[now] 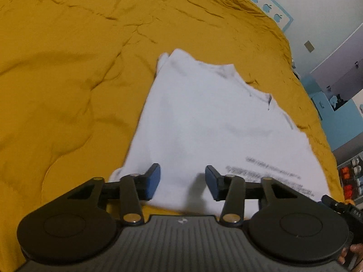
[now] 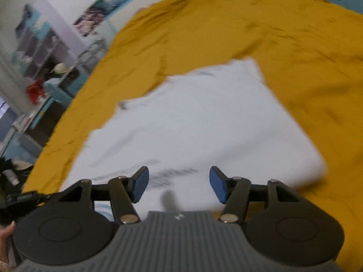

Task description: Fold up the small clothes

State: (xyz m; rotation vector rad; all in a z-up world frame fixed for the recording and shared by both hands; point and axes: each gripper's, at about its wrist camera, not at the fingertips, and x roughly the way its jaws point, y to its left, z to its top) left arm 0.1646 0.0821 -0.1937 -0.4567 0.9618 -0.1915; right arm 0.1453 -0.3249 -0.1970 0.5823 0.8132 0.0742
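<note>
White shirt (image 1: 204, 122) mid-frame on yellow bedspread (image 1: 68, 68), soft, light, limp. Left gripper (image 1: 182, 182), right gripper (image 2: 179, 184) both spread wide, empty. Best pinch: bottom-frame hem corners.

Pretty clearly a bedroom at home. There's a big bed with a mustard quilt (image 1: 68, 79), posters (image 2: 95, 15) on the wall, and cluttered shelves (image 2: 40, 52) alongside.
</note>
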